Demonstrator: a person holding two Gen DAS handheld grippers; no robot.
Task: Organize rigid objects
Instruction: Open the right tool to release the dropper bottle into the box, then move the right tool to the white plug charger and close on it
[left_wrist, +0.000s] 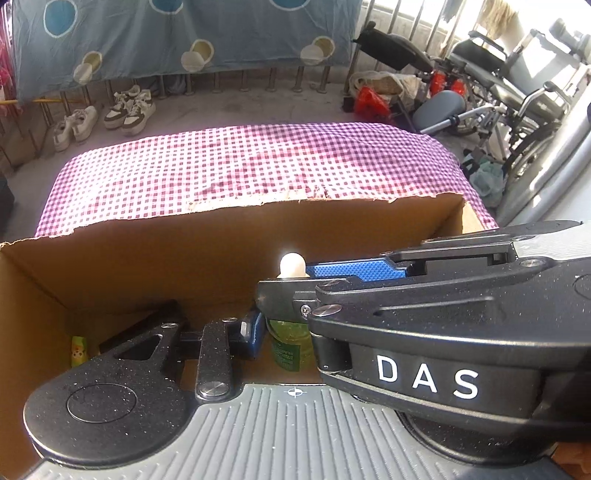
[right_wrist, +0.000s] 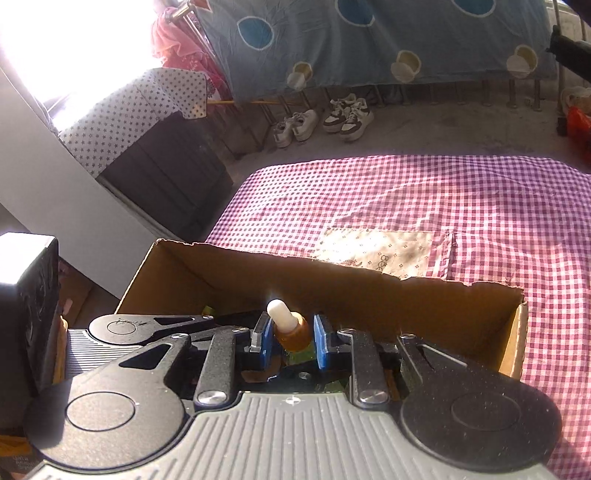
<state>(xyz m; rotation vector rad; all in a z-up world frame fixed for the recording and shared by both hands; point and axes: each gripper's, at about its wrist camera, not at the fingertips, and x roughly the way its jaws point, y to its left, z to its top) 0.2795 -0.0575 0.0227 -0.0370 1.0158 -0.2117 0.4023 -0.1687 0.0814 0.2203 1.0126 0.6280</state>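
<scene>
A small bottle (left_wrist: 290, 349) of green liquid, with an orange collar (right_wrist: 295, 332) and a white cap (right_wrist: 279, 314), stands inside an open cardboard box (left_wrist: 147, 266). My right gripper (right_wrist: 293, 341) is shut on its neck, a blue pad on each side of the collar. In the left wrist view the right gripper (left_wrist: 295, 280) comes in from the right across the neck. My left gripper (left_wrist: 288, 339) sits lower, its blue pad (left_wrist: 253, 334) against the bottle's body; its other finger is hidden behind the right gripper. A small yellow-green packet (left_wrist: 79, 350) lies in the box's left corner.
The box (right_wrist: 406, 306) sits on a table under a pink checkered cloth (right_wrist: 443, 206) with a cream patch (right_wrist: 388, 251). Shoes (left_wrist: 129, 110) line the floor beyond it, below a hanging blue sheet (left_wrist: 184, 37). A wheelchair (left_wrist: 517, 85) stands right, a black object (right_wrist: 33, 295) left.
</scene>
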